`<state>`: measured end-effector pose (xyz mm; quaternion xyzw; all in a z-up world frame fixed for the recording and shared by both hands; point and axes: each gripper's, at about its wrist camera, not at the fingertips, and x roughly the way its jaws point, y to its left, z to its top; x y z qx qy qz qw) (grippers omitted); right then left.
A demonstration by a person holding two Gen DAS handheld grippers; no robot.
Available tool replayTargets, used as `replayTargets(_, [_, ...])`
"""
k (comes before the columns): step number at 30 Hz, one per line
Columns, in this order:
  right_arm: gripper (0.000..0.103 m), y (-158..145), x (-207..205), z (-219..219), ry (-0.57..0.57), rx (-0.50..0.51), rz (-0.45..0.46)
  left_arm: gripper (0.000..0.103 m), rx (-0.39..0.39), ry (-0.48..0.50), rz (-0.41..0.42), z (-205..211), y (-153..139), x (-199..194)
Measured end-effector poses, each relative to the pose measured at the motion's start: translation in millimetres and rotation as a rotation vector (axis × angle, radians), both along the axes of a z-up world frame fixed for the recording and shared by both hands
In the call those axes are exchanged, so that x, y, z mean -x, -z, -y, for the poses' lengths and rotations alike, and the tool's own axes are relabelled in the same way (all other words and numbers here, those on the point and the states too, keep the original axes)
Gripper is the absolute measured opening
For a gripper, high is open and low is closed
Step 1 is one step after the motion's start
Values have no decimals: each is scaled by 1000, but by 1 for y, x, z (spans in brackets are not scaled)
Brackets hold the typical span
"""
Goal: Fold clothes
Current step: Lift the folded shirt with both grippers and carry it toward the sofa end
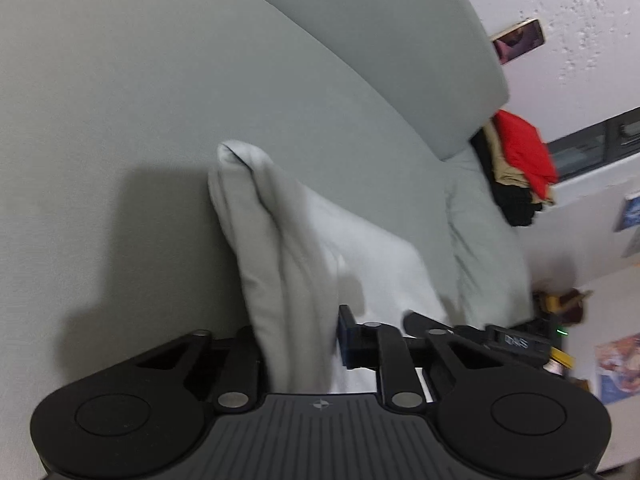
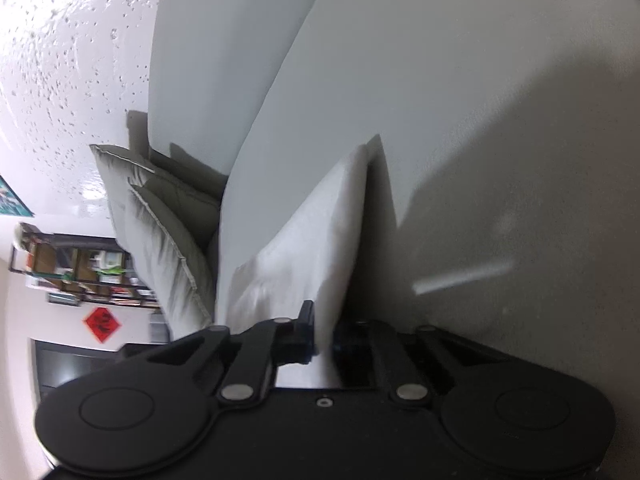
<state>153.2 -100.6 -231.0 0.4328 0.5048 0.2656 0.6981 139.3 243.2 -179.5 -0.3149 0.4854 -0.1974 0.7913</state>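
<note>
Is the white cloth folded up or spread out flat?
Folded. The white cloth lies doubled in thick layers on the bed, and both grippers pinch its near edge.

Count by kind, both views taken together.

Garments in work: one pale cloth (image 1: 296, 248), seen from the right wrist as well (image 2: 316, 240).

Grippers: two, a left gripper (image 1: 300, 344) and a right gripper (image 2: 322, 340).

Bed: one (image 1: 120, 100), with one headboard (image 1: 380, 32).

Pillows: two beside the headboard in the right view (image 2: 168, 240); one in the left view (image 1: 484, 248).

Clothes heap: one (image 1: 516, 168), showing at least three colours: red, tan, black.

Phone on the headboard: one (image 1: 520, 40).

Red diamond sign: one (image 2: 102, 324).

Shelf unit: one (image 2: 76, 268); contents too blurred to count.
</note>
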Motion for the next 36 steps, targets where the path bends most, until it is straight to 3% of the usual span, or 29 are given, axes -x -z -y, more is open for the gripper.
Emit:
replayTargets(3, [6, -28, 15, -13, -9, 155, 152, 8, -159, -14, 82, 18, -28, 16])
replayTargets(5, [6, -49, 27, -22, -14, 260, 260, 7, -270, -25, 182, 37, -54, 37])
replayTargets(8, [5, -92, 58, -21, 7, 330, 423, 7, -416, -50, 367, 67, -99, 82])
replayTargets(10, [5, -123, 84, -14, 25, 372, 535, 7, -473, -74, 491, 86, -130, 113])
replayTargets(17, [5, -237, 175, 49, 203, 434, 861, 7, -547, -101, 896, 174, -233, 200])
replayTargets(20, [5, -285, 215, 89, 308, 458, 955, 7, -479, -78, 1021, 216, -266, 225])
replayTargets(24, [5, -334, 269, 147, 418, 531, 1025, 8, -331, 6, 1082, 265, -295, 245])
replayTargets(28, [5, -360, 306, 198, 496, 595, 986, 8, -230, 116, 1048, 314, -303, 246])
replayTargets(32, [6, -343, 314, 245, 546, 607, 848, 8, -202, 218, 937, 358, -274, 227])
replayTargets(36, [6, -286, 306, 279, 590, 621, 709, 8, -228, 293, 812, 393, -223, 191])
